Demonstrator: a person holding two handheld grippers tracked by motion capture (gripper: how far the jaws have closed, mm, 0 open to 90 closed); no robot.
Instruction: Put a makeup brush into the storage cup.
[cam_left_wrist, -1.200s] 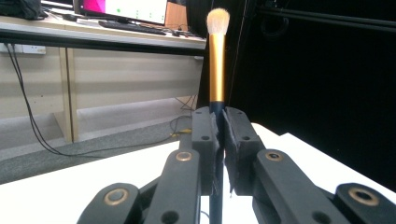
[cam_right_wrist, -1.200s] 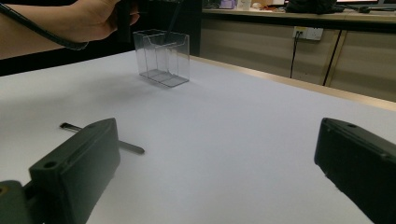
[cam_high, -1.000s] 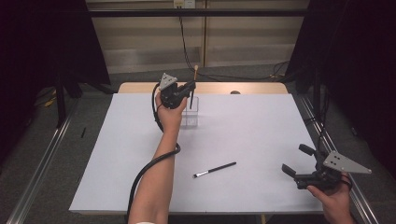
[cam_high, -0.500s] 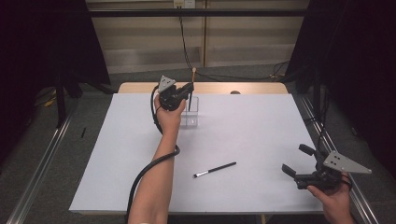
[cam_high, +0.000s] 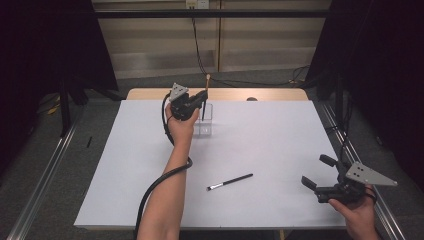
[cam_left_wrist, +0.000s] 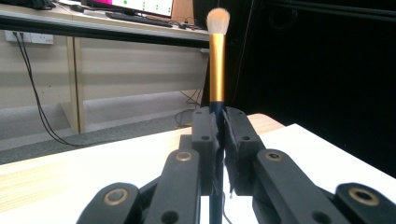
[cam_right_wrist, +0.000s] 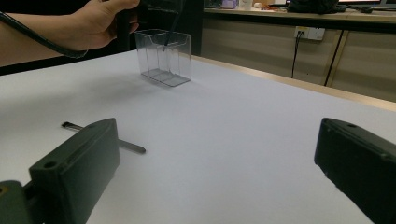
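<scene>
Left gripper (cam_high: 199, 102) extended far, jaws clamping upright brush (cam_left_wrist: 216, 60) over holder (cam_high: 205, 120)

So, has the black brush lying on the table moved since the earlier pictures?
No. The black brush lies at the same spot and angle on the white table, in front of the clear holder.

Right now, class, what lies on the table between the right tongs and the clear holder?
A thin black brush lies between the right tongs and the clear holder in the high view; otherwise bare white table.
</scene>
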